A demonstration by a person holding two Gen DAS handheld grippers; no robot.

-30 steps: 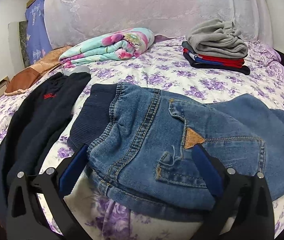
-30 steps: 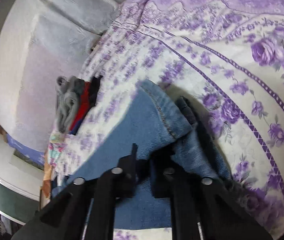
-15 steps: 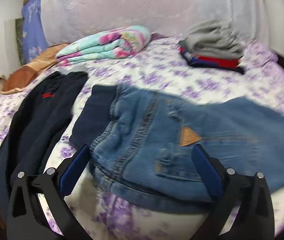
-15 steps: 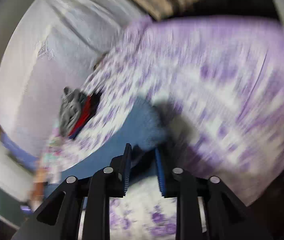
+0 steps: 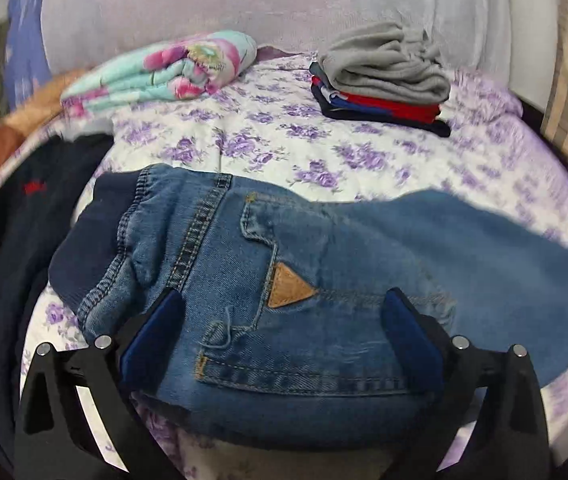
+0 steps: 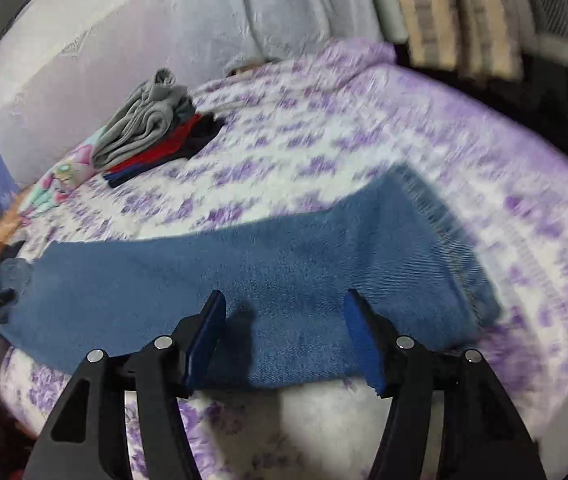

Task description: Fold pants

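Blue denim jeans with a navy ribbed waistband [image 5: 284, 280] lie flat along the near edge of the bed with the purple-flowered white cover [image 5: 284, 136], waistband toward 9 o'clock in left wrist view, leg running to 3 o'clock. Hem end [image 6: 444, 248] sits at 2 o'clock in right wrist view; that view is blurred. Left tool [image 5: 284, 320]: jaws wide apart, straddling the back pocket with the tan triangle patch [image 5: 288, 286], clamping nothing. Right tool [image 6: 284, 320]: jaws apart over the leg, clamping nothing. Dark navy garment [image 5: 15, 240] at 9 o'clock beside the waistband. Pastel floral folded blanket [image 5: 163, 72] at 11 o'clock, folded stack of grey, red and navy clothes [image 5: 384, 76] at 1 o'clock, both well apart from the jeans.
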